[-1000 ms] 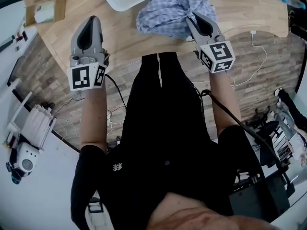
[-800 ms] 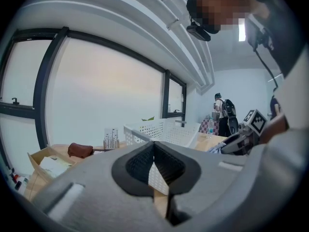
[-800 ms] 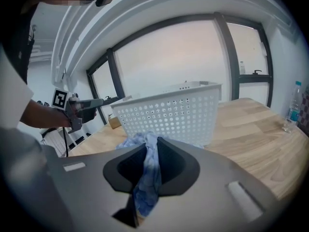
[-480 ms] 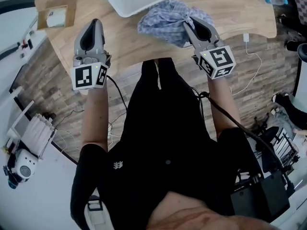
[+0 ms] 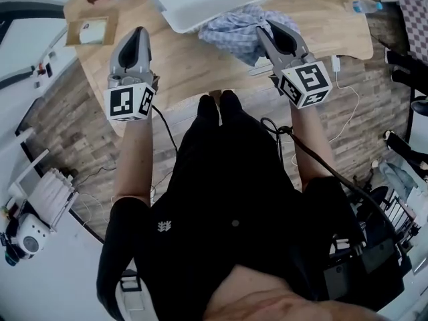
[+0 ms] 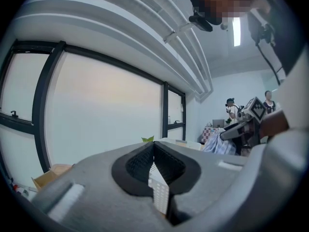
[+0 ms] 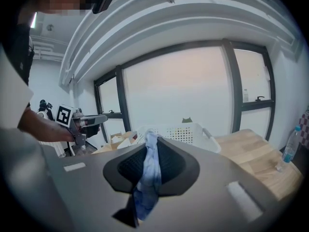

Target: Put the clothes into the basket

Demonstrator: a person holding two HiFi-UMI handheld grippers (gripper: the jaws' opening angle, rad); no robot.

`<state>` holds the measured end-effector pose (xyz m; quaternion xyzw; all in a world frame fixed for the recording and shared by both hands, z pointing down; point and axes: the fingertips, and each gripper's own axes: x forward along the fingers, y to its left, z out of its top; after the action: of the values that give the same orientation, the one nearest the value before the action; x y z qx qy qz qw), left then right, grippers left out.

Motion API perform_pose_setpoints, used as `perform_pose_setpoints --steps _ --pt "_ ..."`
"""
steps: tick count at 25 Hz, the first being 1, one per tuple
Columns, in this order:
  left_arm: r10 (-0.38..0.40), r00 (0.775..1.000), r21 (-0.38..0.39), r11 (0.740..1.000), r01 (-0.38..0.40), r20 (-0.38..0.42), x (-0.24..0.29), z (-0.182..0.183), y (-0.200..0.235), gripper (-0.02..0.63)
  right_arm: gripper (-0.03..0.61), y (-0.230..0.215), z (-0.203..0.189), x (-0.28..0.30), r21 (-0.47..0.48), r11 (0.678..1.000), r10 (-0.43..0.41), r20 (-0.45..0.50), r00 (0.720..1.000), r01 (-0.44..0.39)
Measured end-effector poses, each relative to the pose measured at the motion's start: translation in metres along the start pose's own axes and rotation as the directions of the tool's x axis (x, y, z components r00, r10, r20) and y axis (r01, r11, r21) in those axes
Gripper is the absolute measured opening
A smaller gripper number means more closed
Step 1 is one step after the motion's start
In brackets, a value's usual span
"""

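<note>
- The blue checked garment (image 5: 232, 29) looks light, soft and limp. It will sag and swing from wherever it is held, and is neither fragile nor slippery.
- A bunched fold is the best place to take hold. The right gripper (image 5: 265, 28) has done that: its jaws pinch a gathered ridge of the fabric, which trails down between the pads.
- The rest of the garment hangs over the wooden table (image 5: 187, 65), just beside the near rim of the white perforated basket (image 5: 214, 2).
- The left gripper (image 5: 140, 32) is empty, with its jaws pressed together at the tips.
- Compared with a second ago, both grippers are higher. The garment no longer lies heaped on the table and is drawn up closer to the basket.
</note>
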<state>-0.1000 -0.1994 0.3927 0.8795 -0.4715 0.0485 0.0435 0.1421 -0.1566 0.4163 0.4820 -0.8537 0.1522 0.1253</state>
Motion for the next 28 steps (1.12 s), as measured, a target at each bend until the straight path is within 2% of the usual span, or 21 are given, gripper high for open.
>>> perform_pose_setpoints --steps 9,19,28 --pt "0.000 0.999 0.026 1.000 -0.001 0.052 -0.021 0.037 0.005 0.000 0.055 0.015 0.059 -0.016 -0.057 0.998 -0.008 0.089 0.996 0.013" --pt "-0.003 0.996 0.050 0.999 -0.001 0.087 -0.009 0.077 -0.001 0.000 0.055 0.001 0.122 -0.026 -0.103 0.994 -0.006 0.165 0.986 0.023" --pt "0.019 0.991 0.063 0.998 -0.028 0.133 -0.009 0.111 0.017 0.000 0.055 0.006 0.175 -0.021 -0.149 0.989 0.011 0.238 0.971 0.025"
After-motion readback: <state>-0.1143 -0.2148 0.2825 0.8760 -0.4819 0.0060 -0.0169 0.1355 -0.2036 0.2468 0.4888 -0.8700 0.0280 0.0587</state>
